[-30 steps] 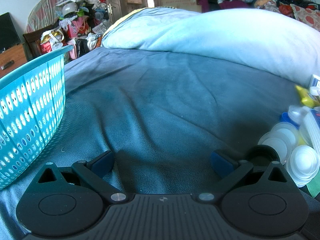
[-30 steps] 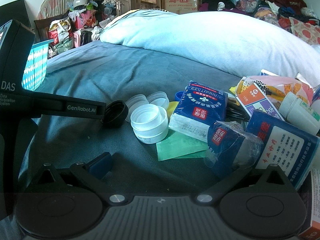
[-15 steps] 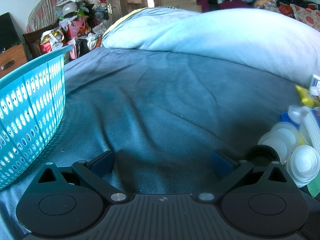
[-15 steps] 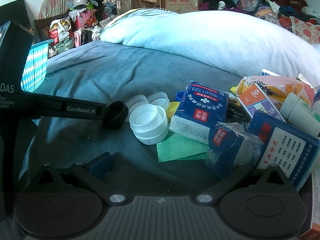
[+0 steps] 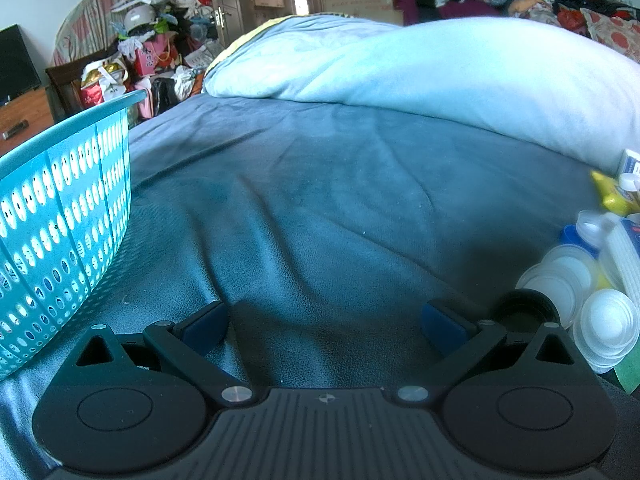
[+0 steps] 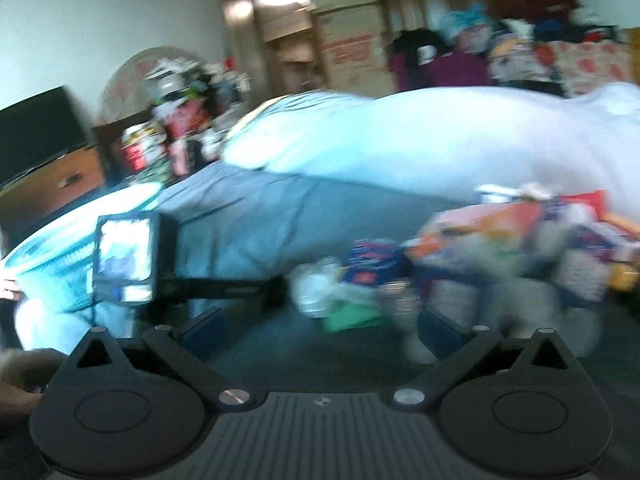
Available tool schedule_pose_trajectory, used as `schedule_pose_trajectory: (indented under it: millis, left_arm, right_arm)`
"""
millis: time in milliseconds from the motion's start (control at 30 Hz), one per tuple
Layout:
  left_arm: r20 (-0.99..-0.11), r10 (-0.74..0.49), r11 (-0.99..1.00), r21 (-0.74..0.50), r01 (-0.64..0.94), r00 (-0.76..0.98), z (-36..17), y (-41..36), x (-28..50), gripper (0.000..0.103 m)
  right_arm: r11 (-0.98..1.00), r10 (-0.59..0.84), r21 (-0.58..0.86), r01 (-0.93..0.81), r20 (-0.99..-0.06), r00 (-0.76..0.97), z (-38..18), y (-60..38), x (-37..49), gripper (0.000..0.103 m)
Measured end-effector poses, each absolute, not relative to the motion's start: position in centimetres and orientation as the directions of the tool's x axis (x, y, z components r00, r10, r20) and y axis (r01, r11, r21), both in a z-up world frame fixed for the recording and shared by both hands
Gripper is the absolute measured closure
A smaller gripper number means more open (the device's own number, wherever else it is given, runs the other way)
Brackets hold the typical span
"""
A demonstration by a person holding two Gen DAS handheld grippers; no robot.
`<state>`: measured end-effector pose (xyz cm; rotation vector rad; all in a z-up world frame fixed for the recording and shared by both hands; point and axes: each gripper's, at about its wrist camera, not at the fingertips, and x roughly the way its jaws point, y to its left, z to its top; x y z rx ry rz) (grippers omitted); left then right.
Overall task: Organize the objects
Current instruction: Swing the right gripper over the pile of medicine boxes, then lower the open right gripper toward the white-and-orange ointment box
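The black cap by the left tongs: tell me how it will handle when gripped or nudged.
The black cap looks like a small hollow plastic lid, so probably light and stiff. It lies open side up on the soft blue bedspread, so a nudge would likely slide or tip it. Its round rim may slip between tongs.

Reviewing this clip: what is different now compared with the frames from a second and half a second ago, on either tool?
The right tool has swung up and back from the pile of packets and lids: its view is now motion-blurred, sits higher, and shows the pile farther off. It took hold of nothing; both tools are open and empty. The left tool has not moved, with the turquoise basket on its left and the black cap beside its right finger.
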<state>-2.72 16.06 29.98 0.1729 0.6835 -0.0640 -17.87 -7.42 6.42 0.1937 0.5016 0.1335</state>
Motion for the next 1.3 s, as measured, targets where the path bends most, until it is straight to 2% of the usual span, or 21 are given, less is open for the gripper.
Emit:
schedule_pose_trajectory:
  millis: [100, 133, 167, 233, 367, 433, 467, 567, 667, 733, 800, 900, 967, 1100, 1167, 1300]
  left_arm:
    - [-0.633, -0.002, 0.984, 0.138, 0.115, 0.774, 30.0, 16.1, -2.7, 0.0]
    - [-0.633, -0.002, 0.984, 0.138, 0.115, 0.774, 30.0, 16.1, -2.7, 0.0]
    - [-0.633, -0.002, 0.984, 0.138, 0.115, 0.774, 30.0, 16.0, -2.7, 0.0]
    - [-0.633, -0.002, 0.984, 0.138, 0.115, 0.774, 30.0, 16.1, -2.7, 0.0]
    - [-0.621, 0.035, 0.974, 0.197, 0.113, 0.783, 30.1, 15.3, -3.1, 0.0]
    - [-0.596, 0.084, 0.954, 0.279, 0.108, 0.798, 30.1, 14.1, -3.4, 0.0]
    - [-0.57, 0.111, 0.939, 0.329, 0.103, 0.814, 30.0, 13.4, -3.8, 0.0]
    - [-0.49, 0.2, 0.867, 0.492, 0.08, 0.848, 29.4, 11.1, -4.7, 0.0]
    - [-0.379, 0.279, 0.758, 0.652, 0.04, 0.882, 28.2, 8.7, -5.7, 0.0]
    - [-0.347, 0.29, 0.734, 0.679, 0.025, 0.892, 27.8, 8.3, -5.9, 0.0]
    - [-0.387, 0.277, 0.762, 0.646, 0.044, 0.88, 28.1, 8.9, -5.4, 0.0]
    - [-0.486, 0.216, 0.853, 0.517, 0.079, 0.847, 29.1, 11.0, -4.2, 0.0]
    - [-0.553, 0.149, 0.914, 0.394, 0.1, 0.82, 29.7, 13.0, -3.3, 0.0]
    - [-0.644, -0.041, 0.99, 0.079, 0.12, 0.764, 29.8, 18.0, -1.9, 0.0]
    - [-0.635, -0.06, 0.991, 0.053, 0.122, 0.77, 29.7, 18.7, -2.1, 0.0]
    - [-0.629, 0.0, 0.982, 0.148, 0.119, 0.778, 29.6, 17.5, -2.2, 0.0]
  right_arm:
    - [0.99, 0.017, 0.126, 0.055, -0.505, 0.863, 6.8, -10.2, -18.4, 0.002]
    - [0.987, -0.046, 0.106, 0.122, -0.539, 0.841, 6.5, -11.2, -17.8, 0.008]
    - [0.978, -0.087, 0.106, 0.179, -0.57, 0.817, 6.1, -12.3, -16.9, 0.019]
    - [0.964, -0.111, 0.118, 0.237, -0.633, 0.766, 4.9, -13.7, -14.9, 0.024]
    - [0.961, -0.135, 0.084, 0.263, -0.689, 0.712, 2.2, -14.2, -12.0, 0.033]
    - [0.958, -0.145, 0.084, 0.273, -0.681, 0.718, 1.7, -14.6, -11.8, 0.034]
    - [0.96, -0.135, 0.089, 0.266, -0.684, 0.717, 1.7, -14.8, -11.7, 0.044]
    - [0.961, -0.132, 0.088, 0.262, -0.687, 0.715, 1.9, -15.3, -12.3, 0.054]
    - [0.96, -0.106, 0.12, 0.253, -0.68, 0.725, 1.9, -16.0, -13.5, 0.058]
    - [0.959, -0.094, 0.134, 0.251, -0.681, 0.726, 1.8, -16.4, -14.3, 0.057]
    - [0.959, -0.086, 0.14, 0.245, -0.684, 0.725, 1.2, -16.6, -14.4, 0.055]
    - [0.958, -0.069, 0.162, 0.238, -0.673, 0.736, 1.2, -16.8, -14.6, 0.046]
    - [0.957, -0.058, 0.176, 0.232, -0.666, 0.743, 1.0, -16.7, -14.9, 0.04]
    - [0.955, -0.041, 0.198, 0.222, -0.654, 0.756, 0.6, -17.1, -15.4, 0.04]
    - [0.954, -0.034, 0.207, 0.218, -0.646, 0.763, 0.5, -17.3, -15.7, 0.04]
    - [0.953, -0.03, 0.214, 0.214, -0.637, 0.77, 0.6, -17.3, -15.8, 0.039]
